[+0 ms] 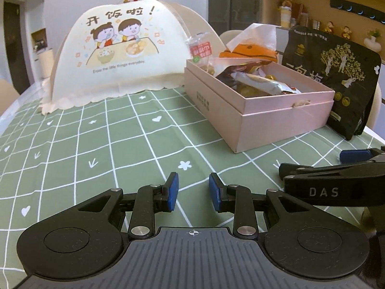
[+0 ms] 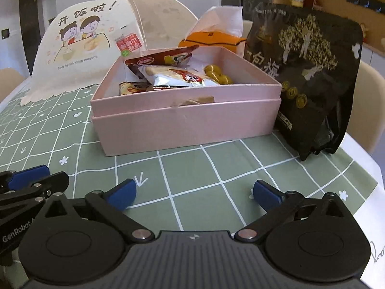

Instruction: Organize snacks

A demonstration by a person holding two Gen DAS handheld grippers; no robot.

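A pink box (image 2: pixel 182 122) stands open on the green checked tablecloth, also in the left wrist view (image 1: pixel 276 120). It holds several snack packets (image 2: pixel 173 74) and gold-wrapped sweets (image 2: pixel 217 75). A tall black snack bag (image 2: pixel 305 77) stands upright against the box's right side, also in the left wrist view (image 1: pixel 336 79). My left gripper (image 1: pixel 193 192) is open and empty, low over the cloth, in front and left of the box. My right gripper (image 2: pixel 193 193) is wide open and empty, in front of the box.
A white food cover (image 1: pixel 115 53) with a cartoon print stands behind and left of the box. An orange tissue box (image 2: pixel 214 38) sits behind it. The table's right edge (image 2: pixel 370 168) is near the black bag. A chair back (image 2: pixel 368 110) stands beyond.
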